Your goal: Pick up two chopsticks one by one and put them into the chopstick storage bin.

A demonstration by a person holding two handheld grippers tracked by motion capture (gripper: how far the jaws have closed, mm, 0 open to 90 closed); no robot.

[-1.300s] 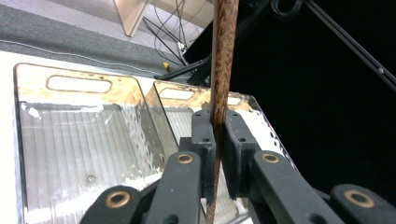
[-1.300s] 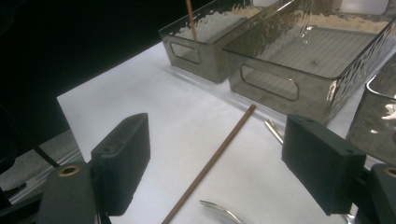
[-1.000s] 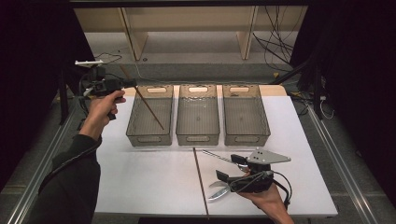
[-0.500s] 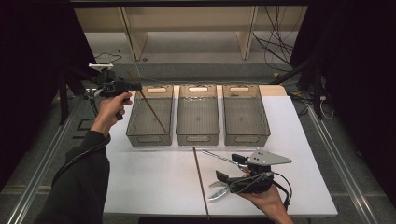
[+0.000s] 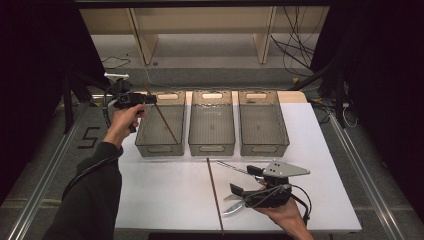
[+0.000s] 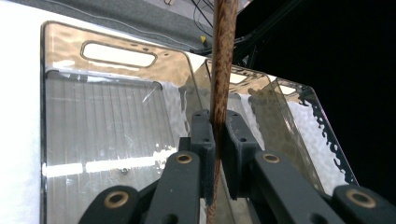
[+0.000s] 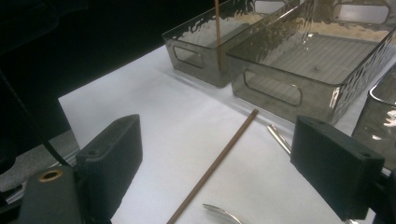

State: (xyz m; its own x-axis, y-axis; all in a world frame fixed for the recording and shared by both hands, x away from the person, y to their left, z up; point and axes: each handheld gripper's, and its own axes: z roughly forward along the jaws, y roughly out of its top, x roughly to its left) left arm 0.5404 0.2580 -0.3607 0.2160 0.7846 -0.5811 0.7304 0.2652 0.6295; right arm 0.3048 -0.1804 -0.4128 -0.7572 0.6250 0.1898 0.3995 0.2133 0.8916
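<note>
My left gripper (image 5: 146, 99) is shut on a brown wooden chopstick (image 5: 163, 118), held above the back left corner of the left grey bin (image 5: 160, 148). The stick slants down into that bin. In the left gripper view the chopstick (image 6: 222, 56) stands upright, pinched between the jaws of the left gripper (image 6: 218, 125). A second chopstick (image 5: 214, 192) lies on the white table (image 5: 150, 200) at the front. Just to its right, low over the table, my right gripper (image 5: 239, 198) is open; its view shows that chopstick (image 7: 217, 163) lying between the jaws.
Three translucent grey bins stand in a row at the back: left, middle (image 5: 212, 148) and right (image 5: 264, 148). A metal fork (image 5: 232, 167) and a spoon (image 5: 231, 210) lie by the right gripper. The table's front edge is close behind the right hand.
My left gripper has carried its chopstick to the right, from beyond the table's left edge to the left bin's back corner. The right gripper has stayed put.
</note>
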